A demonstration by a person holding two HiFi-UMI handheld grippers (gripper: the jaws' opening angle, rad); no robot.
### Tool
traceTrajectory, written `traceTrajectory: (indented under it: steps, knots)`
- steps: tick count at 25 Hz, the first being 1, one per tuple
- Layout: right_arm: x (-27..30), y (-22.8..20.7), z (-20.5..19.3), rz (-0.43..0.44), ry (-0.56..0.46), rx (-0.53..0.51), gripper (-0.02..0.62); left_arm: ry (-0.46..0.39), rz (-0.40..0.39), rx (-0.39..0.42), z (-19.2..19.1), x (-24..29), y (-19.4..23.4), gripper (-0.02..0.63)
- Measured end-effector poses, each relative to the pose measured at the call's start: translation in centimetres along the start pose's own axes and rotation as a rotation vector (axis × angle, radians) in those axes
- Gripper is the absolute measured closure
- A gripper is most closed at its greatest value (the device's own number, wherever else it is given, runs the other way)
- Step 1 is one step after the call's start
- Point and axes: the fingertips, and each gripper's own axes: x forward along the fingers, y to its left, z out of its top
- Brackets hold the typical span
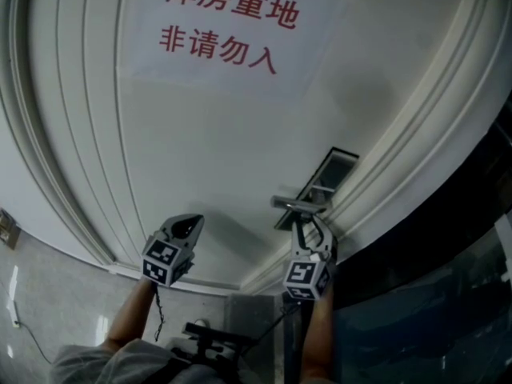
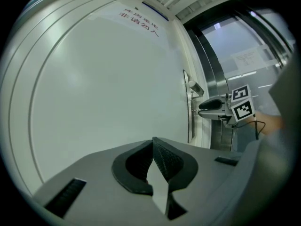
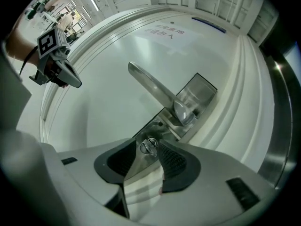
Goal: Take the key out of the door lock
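A small silver key [image 3: 149,146] sticks out of the steel lock plate [image 3: 200,91] on a white door, just below the lever handle [image 3: 150,88]. My right gripper [image 3: 148,143] is open, and the key's ring sits between its two fingertips with a gap on the left side. In the head view the right gripper [image 1: 310,238] reaches up under the lever handle [image 1: 300,204]. My left gripper [image 2: 153,142] is shut with nothing in it. In the head view the left gripper [image 1: 182,230] hangs in front of the bare door, left of the lock.
A paper sign with red characters [image 1: 228,26] is stuck high on the door. Moulded white door trim [image 1: 416,142] runs along the right, with dark glass and a metal frame [image 1: 448,294] beyond it. The person's forearms [image 1: 132,314] come up from below.
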Motion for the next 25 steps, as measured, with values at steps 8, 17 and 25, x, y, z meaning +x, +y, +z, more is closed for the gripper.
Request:
traceTrajectory:
  steps: [8, 17, 25]
  knots:
    - [0.9, 0.2, -0.7, 0.0, 0.048, -0.08, 0.431, 0.0, 0.006, -0.007, -0.1, 0.0, 0.6, 0.598]
    - [0.9, -0.1, -0.5, -0.035, 0.051, -0.144, 0.495, -0.002, 0.005, -0.016, -0.3, 0.1, 0.8, 0.598]
    - [1.0, -0.1, -1.0, -0.052, 0.06, -0.222, 0.565, -0.008, 0.006, -0.021, -0.3, 0.0, 0.7, 0.598]
